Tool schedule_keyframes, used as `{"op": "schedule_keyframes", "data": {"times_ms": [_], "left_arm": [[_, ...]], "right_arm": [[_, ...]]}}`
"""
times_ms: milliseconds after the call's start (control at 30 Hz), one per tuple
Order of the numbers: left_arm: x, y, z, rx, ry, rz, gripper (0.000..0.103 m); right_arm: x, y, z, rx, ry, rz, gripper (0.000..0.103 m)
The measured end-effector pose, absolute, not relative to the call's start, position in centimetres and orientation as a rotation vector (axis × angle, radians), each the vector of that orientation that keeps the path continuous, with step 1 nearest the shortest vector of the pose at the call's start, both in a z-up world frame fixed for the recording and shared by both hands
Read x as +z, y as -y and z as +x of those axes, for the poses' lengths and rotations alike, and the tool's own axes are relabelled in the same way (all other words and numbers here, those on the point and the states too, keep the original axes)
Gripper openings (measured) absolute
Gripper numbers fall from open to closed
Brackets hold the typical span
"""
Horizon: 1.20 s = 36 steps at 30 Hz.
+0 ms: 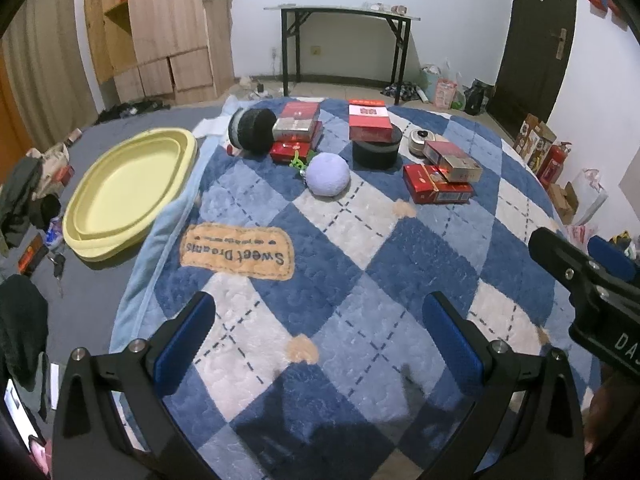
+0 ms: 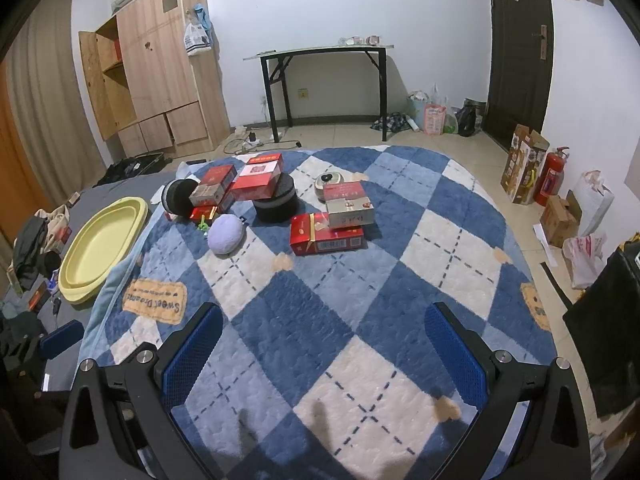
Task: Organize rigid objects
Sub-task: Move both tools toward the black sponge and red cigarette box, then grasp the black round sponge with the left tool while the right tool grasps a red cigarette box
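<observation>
Red boxes lie at the far end of a blue-and-white checked blanket [image 1: 320, 264]: a left stack [image 1: 298, 128], a red box on a black round tin [image 1: 376, 150], and a silver box on a red carton [image 1: 438, 184]. The red carton also shows in the right wrist view [image 2: 326, 236]. A lilac plush ball [image 1: 328, 174] lies between them. A yellow oval tray [image 1: 128, 192] lies to the left. My left gripper [image 1: 320, 332] is open and empty over the near blanket. My right gripper [image 2: 324, 344] is open and empty, beside the left one.
A black-and-grey roll [image 1: 252, 130] and a small metal pot [image 1: 420, 140] lie among the boxes. Clothes and small items [image 1: 28, 200] lie left of the tray. A wardrobe, a black folding table [image 2: 320, 52] and a door stand beyond; boxes and a fire extinguisher [image 2: 550, 178] are at the right.
</observation>
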<state>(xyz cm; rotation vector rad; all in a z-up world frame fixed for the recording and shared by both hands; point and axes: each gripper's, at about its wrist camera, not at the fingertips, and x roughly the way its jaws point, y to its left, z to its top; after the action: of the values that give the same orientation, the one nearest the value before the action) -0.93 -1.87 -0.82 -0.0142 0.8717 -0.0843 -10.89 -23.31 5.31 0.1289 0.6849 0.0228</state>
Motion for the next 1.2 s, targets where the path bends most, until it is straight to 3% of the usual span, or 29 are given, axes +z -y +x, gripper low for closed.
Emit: {"op": "schedule_keyframes", "data": {"times_ms": [333,533,767,967,1100,1200], "left_arm": [[1.1,-2.0,5.4,-0.166,-0.892,-0.036,0.103],[1.7,-4.0,13.3,-0.18,-0.844,0.097,0.103],[-1.7,-5.5,22.8,-0.171,-0.892,0.194,0.103],[-4.9,-5.9,27.5,-0.169,-0.902,0.25,0.102],[-6.4,-6.7,29.3,-0.165,-0.911,0.236,0.087],[-6.3,-6.9,29.4,-0.183,-0.878,0.207,0.071]], "right_arm": [[4.9,26.2,-8.1,0.059,-0.735,0.235,0.103],[6.4,28.0,0.0,0.082,-0.733,0.157,0.103],[1.6,28.5,11.2,0.047,-0.874,0.136,0.103],[-2.3,28.0,15.3,0.074,-0.922,0.176,0.103],[-3.6,27.3,16.9,0.113,-0.932,0.15,0.098],[-4.4,27.2,17.8,0.139,-0.952,0.154,0.078]]}}
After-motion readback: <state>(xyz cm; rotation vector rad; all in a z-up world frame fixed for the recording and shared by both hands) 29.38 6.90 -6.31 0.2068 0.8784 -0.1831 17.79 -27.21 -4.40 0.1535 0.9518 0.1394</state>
